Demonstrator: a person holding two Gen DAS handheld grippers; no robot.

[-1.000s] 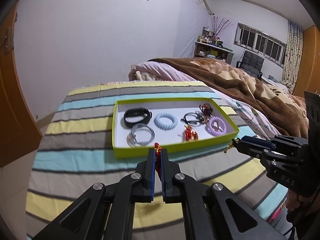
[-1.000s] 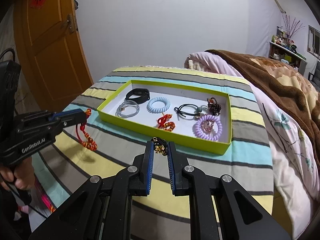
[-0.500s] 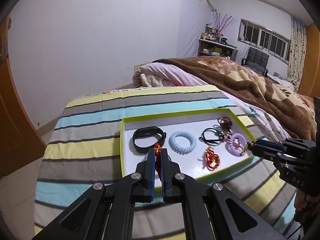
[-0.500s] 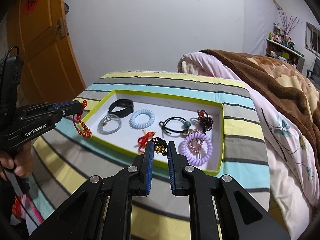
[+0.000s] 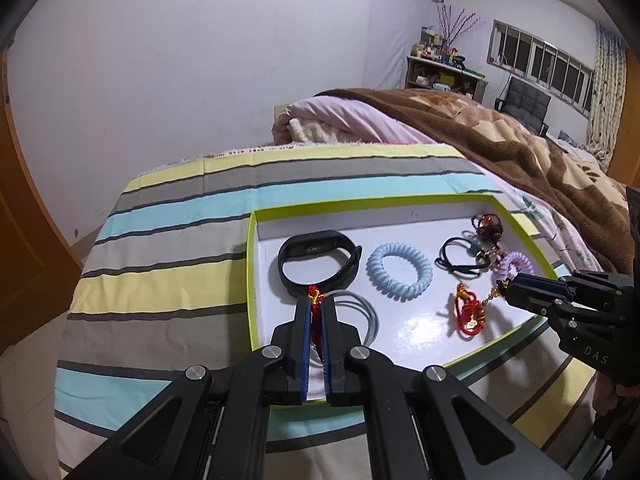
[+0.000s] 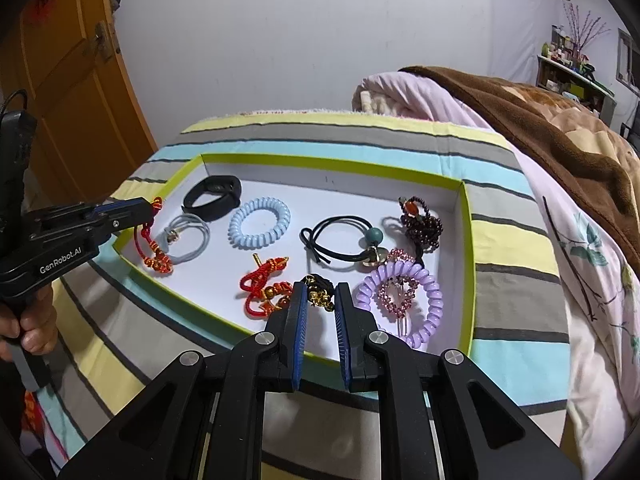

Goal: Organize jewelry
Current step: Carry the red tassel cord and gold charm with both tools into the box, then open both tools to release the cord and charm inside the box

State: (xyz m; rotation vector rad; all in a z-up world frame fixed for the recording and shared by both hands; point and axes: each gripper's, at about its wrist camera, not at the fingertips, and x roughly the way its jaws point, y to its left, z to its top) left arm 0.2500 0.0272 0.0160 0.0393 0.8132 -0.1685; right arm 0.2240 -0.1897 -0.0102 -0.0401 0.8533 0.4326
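A lime-edged white tray (image 5: 251, 280) (image 6: 467, 240) lies on the striped bedspread. In it are a black band (image 5: 318, 261), a pale blue coil tie (image 5: 400, 271), a grey ring (image 6: 188, 236), a black elastic (image 6: 340, 240), a dark bead bracelet (image 6: 420, 220), a purple coil tie (image 6: 400, 300) and a red cord charm (image 6: 264, 288). My left gripper (image 5: 315, 304) is shut on a red cord bracelet (image 6: 154, 246) that hangs over the tray's left end. My right gripper (image 6: 320, 300) holds a gold and black chain (image 6: 318, 290) over the tray's near edge, its jaws slightly apart.
A brown blanket (image 5: 520, 152) and pink quilt (image 6: 420, 96) cover the bed to the right. An orange door (image 6: 68, 92) stands at the left. A shelf with clutter (image 5: 444, 68) and a window are at the far wall.
Both grippers have moved forward from in front of the tray to over it, carrying their pieces. The right gripper's jaws have spread a little around the chain.
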